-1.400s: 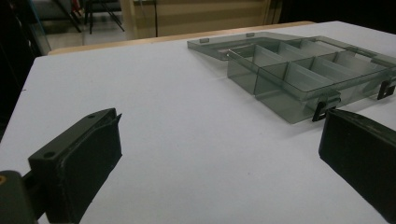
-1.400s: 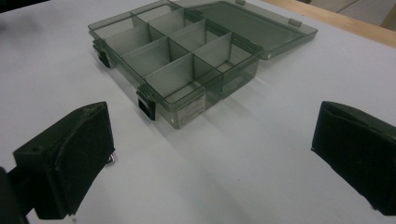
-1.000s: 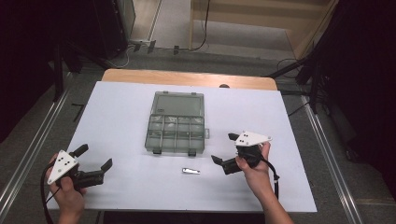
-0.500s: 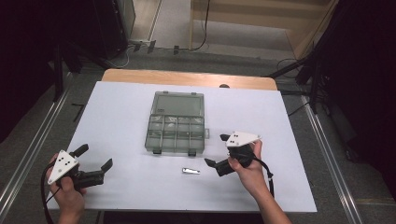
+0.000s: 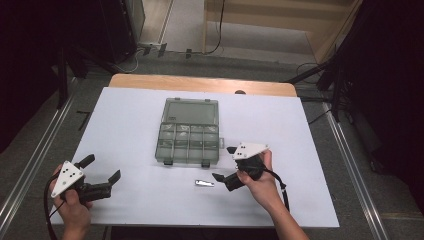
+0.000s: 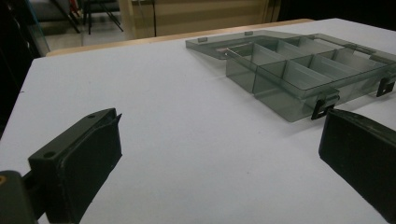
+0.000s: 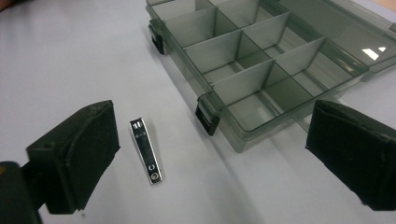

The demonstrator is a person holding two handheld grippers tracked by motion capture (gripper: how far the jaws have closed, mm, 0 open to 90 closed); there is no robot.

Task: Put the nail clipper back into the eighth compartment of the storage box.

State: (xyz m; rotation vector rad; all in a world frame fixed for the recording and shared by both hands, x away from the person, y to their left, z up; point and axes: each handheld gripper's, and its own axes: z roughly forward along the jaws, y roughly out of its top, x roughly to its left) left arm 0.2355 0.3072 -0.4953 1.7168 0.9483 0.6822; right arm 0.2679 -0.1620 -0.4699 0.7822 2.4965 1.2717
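Risk lies in the flat metal clip (image 7: 146, 150) resting on the desk (image 7: 70, 56) between the right gripper (image 5: 226, 164)'s wide-spread jaws (nearer the left one), since closing off-centre could skid it toward the organizer box (image 7: 261, 70).

high view looks down from above; both gripper views skim low, sharing the compartment box (image 5: 188, 132).

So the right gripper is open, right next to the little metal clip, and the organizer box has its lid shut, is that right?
Not quite. The lid is open, laid back flat on the table behind the organizer box; the right gripper view shows its bare compartments from above. The rest holds: the right gripper is open, and the little metal clip lies beside it, between its jaws but untouched.
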